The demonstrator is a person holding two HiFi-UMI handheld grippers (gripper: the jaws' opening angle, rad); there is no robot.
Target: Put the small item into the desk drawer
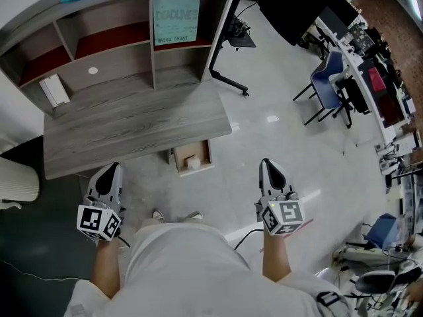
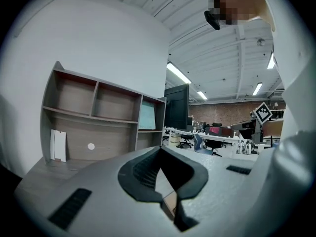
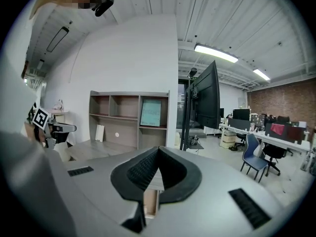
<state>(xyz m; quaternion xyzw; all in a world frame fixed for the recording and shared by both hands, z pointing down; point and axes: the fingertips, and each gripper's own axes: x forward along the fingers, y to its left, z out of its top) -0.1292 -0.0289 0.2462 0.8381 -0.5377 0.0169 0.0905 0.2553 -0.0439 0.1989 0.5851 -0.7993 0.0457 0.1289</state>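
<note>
The drawer (image 1: 179, 158) stands pulled out from under the front edge of the surface (image 1: 132, 131), toward its right corner, with its long axis running from that edge toward the person. The small item (image 1: 193, 164), a pale object whose shape is too small to make out, lies inside the drawer near its front end, so placement appears complete and closing the drawer appears to be the remaining step. The left tongs (image 1: 111, 172) are closed and empty, held off the left part of the front edge. The right tongs (image 1: 268, 166) are closed and empty, held over the floor beyond the right corner. The drawer lies between the two tongs and slightly ahead of them. The right tongs appear marginally nearer, and the drawer shows just below their tips in the right gripper view.
</note>
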